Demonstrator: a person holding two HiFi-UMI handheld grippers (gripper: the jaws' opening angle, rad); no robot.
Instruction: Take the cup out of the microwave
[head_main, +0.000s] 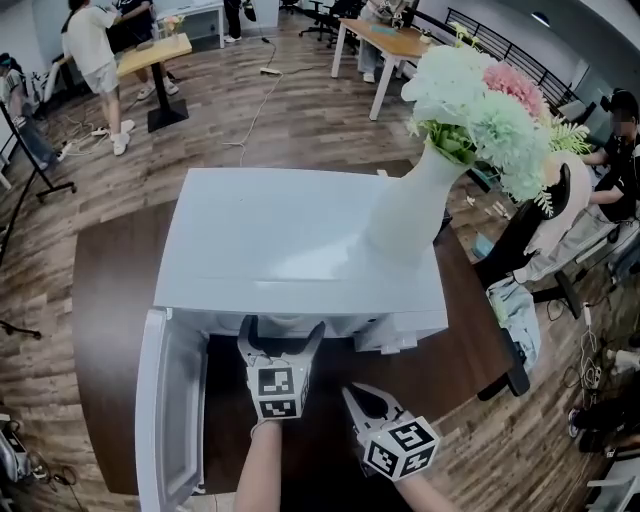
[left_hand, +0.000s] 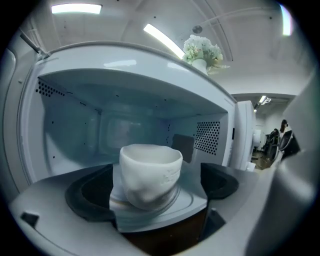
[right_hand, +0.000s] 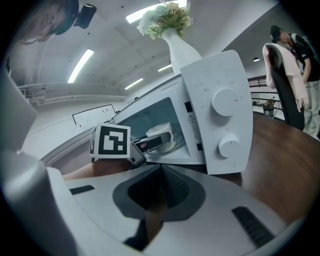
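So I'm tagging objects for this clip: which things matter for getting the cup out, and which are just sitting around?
Job: small white cup; boxy white microwave with its open door; left gripper, open around the cup.
Lying about: white vase of pastel flowers on the microwave; right gripper, shut.

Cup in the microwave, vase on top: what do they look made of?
Cup: white and matte. Its wall looks dented and uneven, with faint embossing, so probably thin plastic or foam, though that is not certain.
Vase: white and smooth with a soft sheen. It could be ceramic or glossy plastic; the look leaves that open.
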